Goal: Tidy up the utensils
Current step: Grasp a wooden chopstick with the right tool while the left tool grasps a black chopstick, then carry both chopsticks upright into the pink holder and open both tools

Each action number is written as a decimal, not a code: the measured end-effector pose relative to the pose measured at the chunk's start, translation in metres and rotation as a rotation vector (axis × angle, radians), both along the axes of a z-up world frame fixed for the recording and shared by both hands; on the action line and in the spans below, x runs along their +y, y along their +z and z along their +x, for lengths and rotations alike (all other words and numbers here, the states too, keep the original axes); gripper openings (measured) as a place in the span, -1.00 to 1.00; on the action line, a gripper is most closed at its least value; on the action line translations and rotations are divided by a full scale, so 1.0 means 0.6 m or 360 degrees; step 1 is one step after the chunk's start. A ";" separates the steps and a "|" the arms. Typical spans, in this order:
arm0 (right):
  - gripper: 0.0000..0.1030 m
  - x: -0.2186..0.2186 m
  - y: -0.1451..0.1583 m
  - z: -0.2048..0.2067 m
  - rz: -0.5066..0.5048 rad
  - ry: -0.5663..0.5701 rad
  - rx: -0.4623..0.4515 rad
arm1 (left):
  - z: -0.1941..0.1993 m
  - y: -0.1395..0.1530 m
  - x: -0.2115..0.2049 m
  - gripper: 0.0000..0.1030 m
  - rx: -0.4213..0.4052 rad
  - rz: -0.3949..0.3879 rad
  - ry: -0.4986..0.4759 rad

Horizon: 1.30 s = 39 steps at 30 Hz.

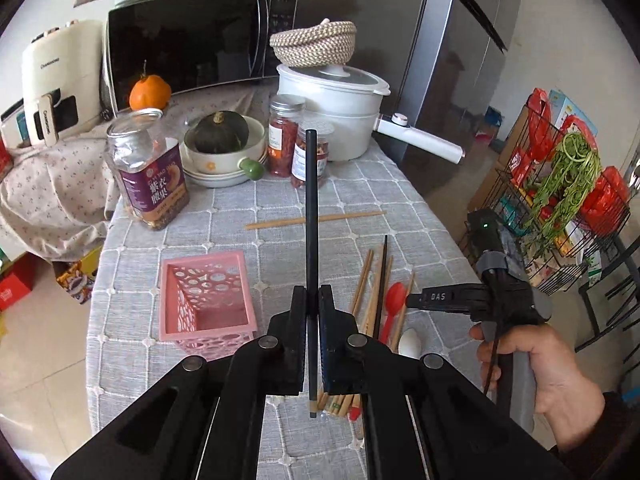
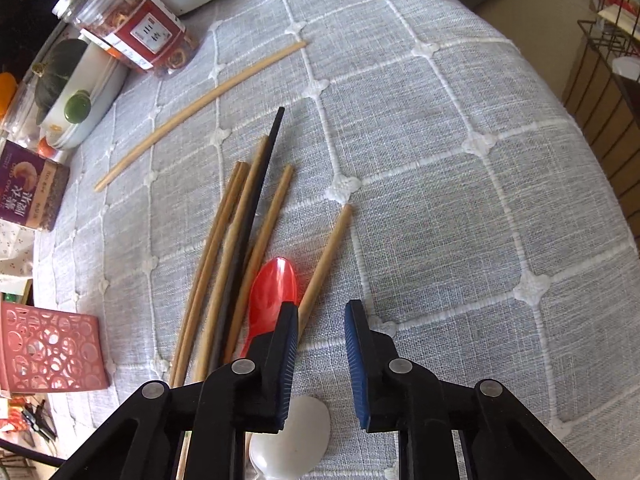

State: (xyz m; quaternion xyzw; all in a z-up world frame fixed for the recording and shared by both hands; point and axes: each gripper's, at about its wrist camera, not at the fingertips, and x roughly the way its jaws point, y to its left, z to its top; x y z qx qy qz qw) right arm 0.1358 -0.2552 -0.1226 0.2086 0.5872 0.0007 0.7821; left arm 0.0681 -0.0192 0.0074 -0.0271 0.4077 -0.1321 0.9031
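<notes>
My left gripper (image 1: pixel 313 296) is shut on a black chopstick (image 1: pixel 311 216) and holds it above the grey tablecloth, to the right of the pink perforated basket (image 1: pixel 206 300). My right gripper (image 2: pixel 321 312) is open and empty, just above a pile of several wooden chopsticks (image 2: pixel 224 264), one black chopstick (image 2: pixel 256 208), a red spoon (image 2: pixel 270 296) and a white spoon (image 2: pixel 296 440). The right gripper also shows in the left wrist view (image 1: pixel 412 300), beside that pile (image 1: pixel 372 292). One wooden chopstick (image 2: pixel 200 104) lies apart, farther back.
Jars (image 1: pixel 152 176), a bowl with a green squash (image 1: pixel 220 148), a white pot (image 1: pixel 336 108) and a microwave (image 1: pixel 192 40) stand at the table's back. A wire rack (image 1: pixel 560 184) stands right of the table. The basket also shows in the right wrist view (image 2: pixel 52 348).
</notes>
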 end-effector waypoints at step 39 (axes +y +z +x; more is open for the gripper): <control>-0.88 0.100 0.251 -0.125 0.0126 0.0134 -0.0891 | -0.076 0.143 0.133 -0.89 -0.0555 -0.0192 0.0280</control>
